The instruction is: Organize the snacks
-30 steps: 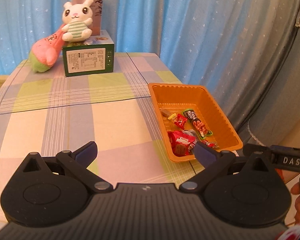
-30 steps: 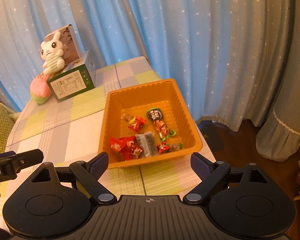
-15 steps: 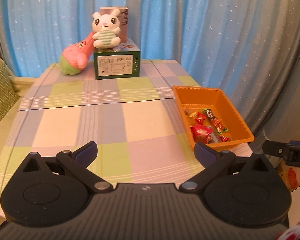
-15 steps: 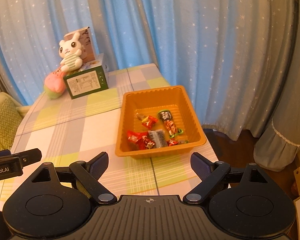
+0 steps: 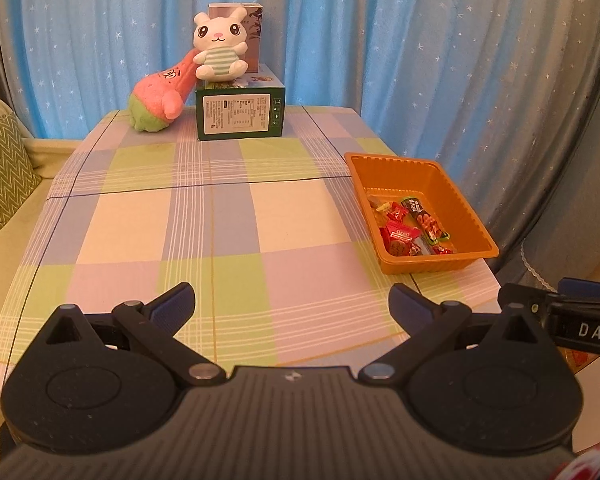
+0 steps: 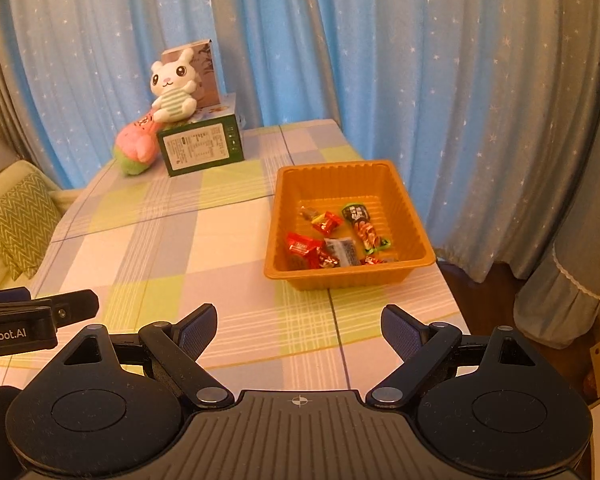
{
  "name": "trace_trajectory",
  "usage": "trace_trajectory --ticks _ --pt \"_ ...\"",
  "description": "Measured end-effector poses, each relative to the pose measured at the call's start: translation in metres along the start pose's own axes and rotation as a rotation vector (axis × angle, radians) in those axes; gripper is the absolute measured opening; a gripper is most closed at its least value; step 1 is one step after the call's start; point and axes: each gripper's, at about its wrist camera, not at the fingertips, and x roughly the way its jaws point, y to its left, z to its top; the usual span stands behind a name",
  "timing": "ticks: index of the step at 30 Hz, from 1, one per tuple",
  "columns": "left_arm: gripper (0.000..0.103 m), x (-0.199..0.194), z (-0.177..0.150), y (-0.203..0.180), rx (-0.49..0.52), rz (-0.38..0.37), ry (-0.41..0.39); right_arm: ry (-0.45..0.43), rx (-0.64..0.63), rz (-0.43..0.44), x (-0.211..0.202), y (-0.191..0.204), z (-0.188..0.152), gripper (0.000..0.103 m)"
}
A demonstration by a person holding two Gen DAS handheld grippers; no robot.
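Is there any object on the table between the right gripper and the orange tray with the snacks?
Nothing visible. In the right wrist view, only bare checked tablecloth lies between the open right gripper and the orange tray. The green box and plush toys stand far behind, to the left.

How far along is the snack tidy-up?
Done, apparently: the snacks all lie in the orange tray; none shows loose on the table. In hand: nothing; left gripper and right gripper are open. Left: nothing visible.
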Motion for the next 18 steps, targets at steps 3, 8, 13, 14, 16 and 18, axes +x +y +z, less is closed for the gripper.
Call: trace_trajectory --ticks 3,8,13,14,16,18 --pt "0.102 -0.0008 -0.0007 -0.0001 0.0 0.001 0.0 0.005 -0.004 0.005 -0.001 0.0018 -0.0017 0.089" --pt "0.103 -0.001 -0.0014 -0.0002 0.001 0.0 -0.002 0.012 0.0 0.01 -0.0014 0.0023 -0.0019 0.089" --pt "0.103 -0.0007 -0.001 0.0002 0.002 -0.007 -0.001 0.012 0.002 0.009 -0.0019 0.0021 -0.0009 0.089" --pt "0.103 -0.0007 -0.0011 0.0001 0.002 -0.009 -0.001 0.011 0.002 0.008 -0.0018 0.0019 -0.0007 0.089" --pt "0.103 0.0002 -0.0005 -0.0004 0.002 -0.009 0.002 0.013 0.005 0.009 -0.0022 0.0004 -0.0001 0.089" --pt "0.103 0.0009 0.0 -0.0007 0.003 -0.011 0.004 0.015 0.007 0.009 -0.0018 -0.0006 0.0002 0.089"
